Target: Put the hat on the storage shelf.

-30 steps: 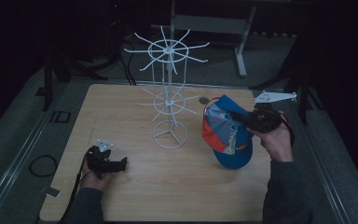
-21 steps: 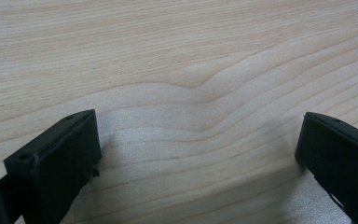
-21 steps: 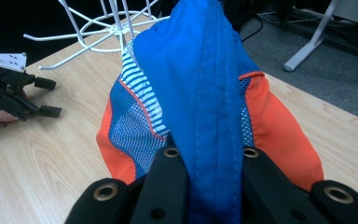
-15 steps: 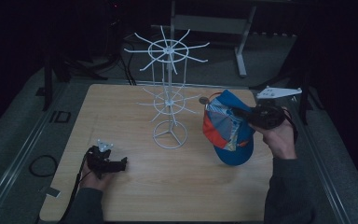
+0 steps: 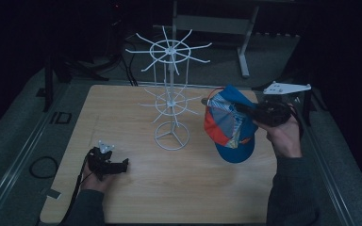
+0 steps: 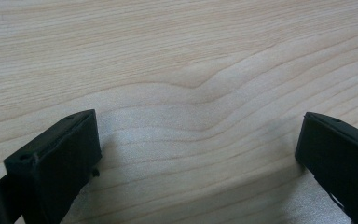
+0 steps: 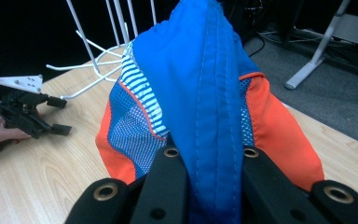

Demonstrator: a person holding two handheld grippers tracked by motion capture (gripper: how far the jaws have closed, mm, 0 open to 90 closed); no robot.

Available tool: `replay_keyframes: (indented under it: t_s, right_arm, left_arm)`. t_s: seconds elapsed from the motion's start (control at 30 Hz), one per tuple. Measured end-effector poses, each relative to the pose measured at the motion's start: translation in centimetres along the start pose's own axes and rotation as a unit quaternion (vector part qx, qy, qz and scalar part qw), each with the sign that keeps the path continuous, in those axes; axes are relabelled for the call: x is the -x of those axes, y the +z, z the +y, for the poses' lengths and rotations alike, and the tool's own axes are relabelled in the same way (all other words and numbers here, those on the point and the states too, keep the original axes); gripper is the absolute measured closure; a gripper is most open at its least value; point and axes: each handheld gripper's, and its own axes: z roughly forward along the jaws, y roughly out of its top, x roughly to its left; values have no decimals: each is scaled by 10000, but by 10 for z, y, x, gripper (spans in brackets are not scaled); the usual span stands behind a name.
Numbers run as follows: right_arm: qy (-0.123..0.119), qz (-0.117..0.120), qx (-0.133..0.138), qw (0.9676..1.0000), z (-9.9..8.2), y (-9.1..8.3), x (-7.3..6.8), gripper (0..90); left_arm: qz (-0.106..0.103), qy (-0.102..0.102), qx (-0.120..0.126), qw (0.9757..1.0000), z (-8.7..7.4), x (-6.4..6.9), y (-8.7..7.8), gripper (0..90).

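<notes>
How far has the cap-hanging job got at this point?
Done: the right claw is shut on the cap and has it lifted off the table, beside the white wire rack. In hand: carrying the cap toward the rack. Left: hooking it on an arm; none holds anything yet. The left claw rests open on the table.

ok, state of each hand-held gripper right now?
Left hand-held gripper: open, holding nothing, resting on the table.
Right hand-held gripper: shut on the baseball cap.
</notes>
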Motion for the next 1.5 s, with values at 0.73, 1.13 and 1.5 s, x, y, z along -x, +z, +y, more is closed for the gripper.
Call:
replay_keyframes:
  t_s: [0.73, 1.13, 1.5]
  right_arm:
    - [-37, 220, 473, 9986, 21, -12, -5, 877]
    - [-88, 380, 606, 9974, 37, -17, -11, 877]
    - [-177, 438, 727, 9962, 51, -26, -15, 877]
  left_arm:
    - [-1, -11, 6, 10000, 0, 0, 0, 1]
    - [-1, -4, 6, 10000, 0, 0, 0, 1]
    - [0, -4, 8, 10000, 0, 0, 0, 1]
